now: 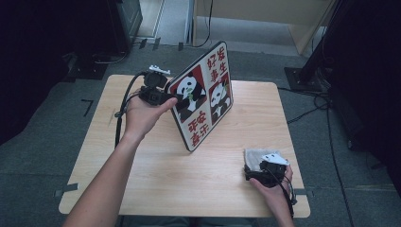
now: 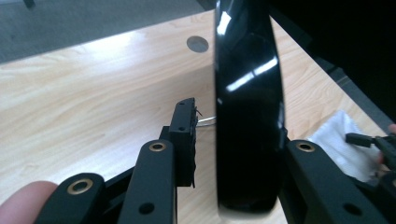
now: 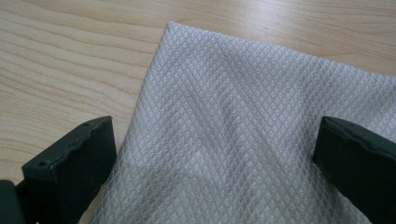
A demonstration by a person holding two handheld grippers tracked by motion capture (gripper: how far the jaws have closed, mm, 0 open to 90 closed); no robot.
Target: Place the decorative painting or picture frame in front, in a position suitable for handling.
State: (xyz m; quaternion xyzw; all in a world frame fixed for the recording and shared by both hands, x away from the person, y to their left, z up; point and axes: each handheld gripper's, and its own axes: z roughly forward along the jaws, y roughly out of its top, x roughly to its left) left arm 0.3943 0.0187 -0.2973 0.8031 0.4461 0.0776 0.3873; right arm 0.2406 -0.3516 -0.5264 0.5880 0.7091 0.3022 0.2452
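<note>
A board printed with pandas and red characters (image 1: 208, 94) stands tilted on the wooden table (image 1: 165, 175), its left edge raised. My left gripper (image 1: 178, 98) straddles that edge. In the left gripper view the board's glossy black edge (image 2: 247, 93) runs between the jaws of the left gripper (image 2: 238, 126). One jaw lies against it, while a slit of table shows between the board and the other pad (image 2: 184, 135). At the front right lies a folded grey-white cloth (image 3: 233, 107). My right gripper (image 3: 215, 128) rests open on it, a jaw at each side.
The cloth (image 1: 255, 156) lies near the table's front right edge, half under the right gripper (image 1: 257, 166). Cables trail from both grippers. Dark equipment and cables stand on the floor at the back left and along the right side.
</note>
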